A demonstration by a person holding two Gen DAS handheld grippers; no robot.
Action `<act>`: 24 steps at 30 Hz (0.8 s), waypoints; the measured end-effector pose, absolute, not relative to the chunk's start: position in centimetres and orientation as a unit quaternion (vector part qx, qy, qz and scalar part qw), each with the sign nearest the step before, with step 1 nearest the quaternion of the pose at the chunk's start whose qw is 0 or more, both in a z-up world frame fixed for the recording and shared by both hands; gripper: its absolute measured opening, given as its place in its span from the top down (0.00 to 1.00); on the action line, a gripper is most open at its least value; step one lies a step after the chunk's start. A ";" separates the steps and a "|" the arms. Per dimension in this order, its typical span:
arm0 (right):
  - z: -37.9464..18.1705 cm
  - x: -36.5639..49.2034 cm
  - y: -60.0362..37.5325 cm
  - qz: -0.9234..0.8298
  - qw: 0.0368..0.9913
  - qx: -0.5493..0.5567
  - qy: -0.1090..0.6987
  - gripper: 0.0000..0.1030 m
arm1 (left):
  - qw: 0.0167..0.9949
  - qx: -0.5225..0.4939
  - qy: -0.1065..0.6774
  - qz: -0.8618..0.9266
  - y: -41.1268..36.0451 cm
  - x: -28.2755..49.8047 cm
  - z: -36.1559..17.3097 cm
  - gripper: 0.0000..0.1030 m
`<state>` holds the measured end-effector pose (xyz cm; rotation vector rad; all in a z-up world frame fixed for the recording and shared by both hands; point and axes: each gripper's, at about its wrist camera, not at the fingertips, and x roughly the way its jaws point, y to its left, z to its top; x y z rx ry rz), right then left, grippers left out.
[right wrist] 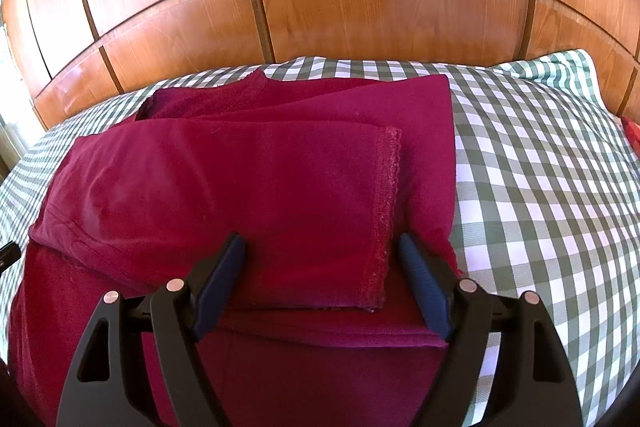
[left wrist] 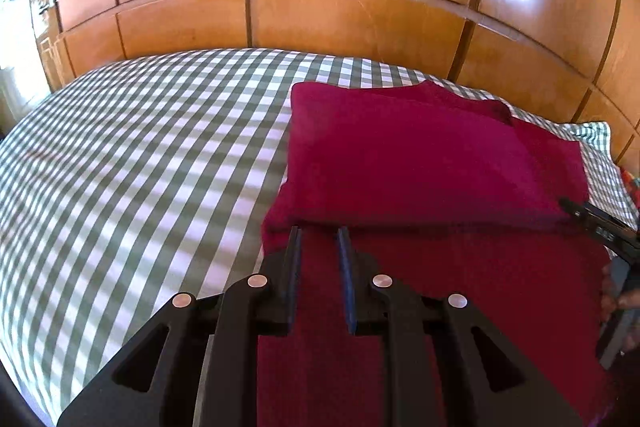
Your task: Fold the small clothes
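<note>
A dark red garment (left wrist: 420,155) lies partly folded on the checked bed sheet (left wrist: 140,147), one layer laid across its upper half. My left gripper (left wrist: 319,231) hovers over the garment's left part, fingertips near the fold's front edge. A narrow gap shows between its pads and nothing is pinched. In the right wrist view the folded layer of the garment (right wrist: 240,187) ends in a stitched hem (right wrist: 386,211). My right gripper (right wrist: 320,241) stands wide open above it, the hem between its fingers and the pads clear of the cloth. The right gripper's tip (left wrist: 600,223) and a hand (left wrist: 616,299) show at the left view's edge.
The green-and-white checked sheet (right wrist: 540,187) spreads on both sides of the garment. Glossy wooden panels (left wrist: 320,19) rise behind the bed's far edge. A small red and patterned item (right wrist: 632,135) lies at the far right edge of the bed.
</note>
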<state>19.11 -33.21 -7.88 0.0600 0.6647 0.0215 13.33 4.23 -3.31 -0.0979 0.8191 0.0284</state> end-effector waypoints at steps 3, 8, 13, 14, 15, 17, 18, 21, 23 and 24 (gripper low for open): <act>-7.9 19.2 -33.1 0.007 0.944 0.024 0.328 0.24 | 0.917 -0.049 0.395 0.017 4.0 11.8 -2.9 0.84; -7.7 19.4 -32.9 -0.002 0.943 0.013 0.333 0.23 | 0.922 -0.049 0.385 0.021 4.2 9.1 -2.0 0.84; -6.6 18.0 -32.8 -0.025 0.941 0.021 0.336 0.15 | 0.929 -0.048 0.367 0.030 4.3 6.6 -0.8 0.64; -6.4 17.5 -32.8 -0.023 0.942 0.029 0.333 0.13 | 0.931 -0.047 0.362 0.031 4.3 6.2 -0.6 0.62; -6.0 16.5 -32.8 -0.021 0.944 0.034 0.327 0.12 | 0.932 -0.042 0.358 0.033 4.3 5.7 -0.4 0.62; -5.6 15.1 -32.6 -0.017 0.946 0.032 0.323 0.11 | 0.934 -0.028 0.354 0.041 4.2 5.0 0.0 0.62; -5.5 14.4 -32.5 -0.013 0.946 0.031 0.322 0.11 | 0.935 -0.023 0.351 0.043 4.2 4.5 0.2 0.62; -5.8 11.5 -32.5 0.012 0.942 0.037 0.334 0.10 | 0.937 -0.010 0.346 0.046 4.1 3.5 0.5 0.62; -6.3 10.2 -32.5 0.019 0.939 0.039 0.342 0.09 | 0.938 -0.001 0.343 0.050 4.1 2.7 0.6 0.62; -6.5 9.4 -32.7 0.023 0.938 0.039 0.344 0.09 | 0.938 0.001 0.342 0.049 4.1 2.4 0.7 0.62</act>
